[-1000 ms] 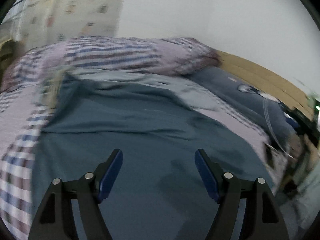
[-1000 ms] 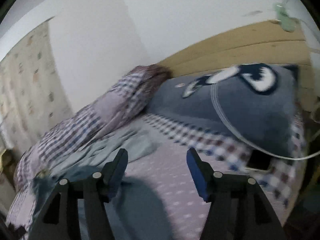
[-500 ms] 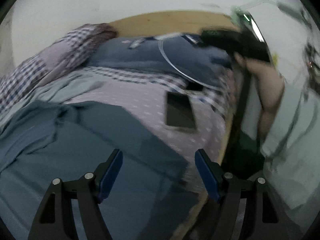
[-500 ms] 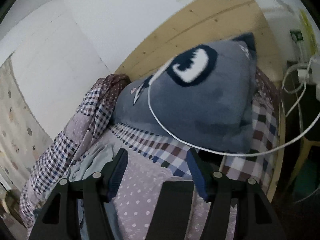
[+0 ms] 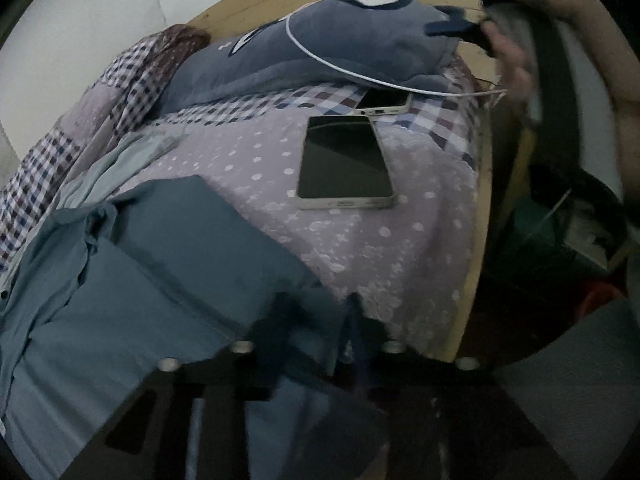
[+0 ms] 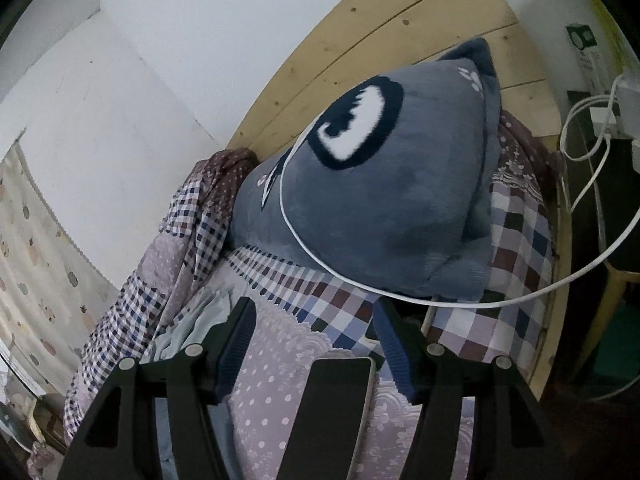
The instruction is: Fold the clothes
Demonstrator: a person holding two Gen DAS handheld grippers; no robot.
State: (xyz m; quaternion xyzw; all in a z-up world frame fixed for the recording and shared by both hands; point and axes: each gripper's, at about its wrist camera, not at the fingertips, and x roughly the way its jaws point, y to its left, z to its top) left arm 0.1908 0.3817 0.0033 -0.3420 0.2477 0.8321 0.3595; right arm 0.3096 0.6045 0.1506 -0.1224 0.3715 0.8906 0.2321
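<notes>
A blue shirt (image 5: 132,292) lies spread on the lilac dotted bedsheet (image 5: 360,248), its near corner at the bed's edge. My left gripper (image 5: 320,312) is blurred, its jaws drawn in narrow on that corner with blue cloth between them. A pale grey-green garment (image 5: 104,168) lies crumpled beyond the shirt. My right gripper (image 6: 314,308) hangs open over the sheet, above a phone (image 6: 332,408), holding nothing. In the left wrist view a hand (image 5: 516,52) shows at the top right.
Two phones (image 5: 344,160) (image 5: 384,102) lie on the sheet near a grey plush pillow (image 6: 380,208) with a white cable (image 6: 304,248) looped across it. A checked quilt (image 5: 60,148) is bunched along the wall. The wooden bed edge (image 5: 476,240) runs down the right.
My left gripper swung right to the shirt's corner by the bed edge and its jaws closed in from wide open. My right gripper rose toward the pillow and stayed open.
</notes>
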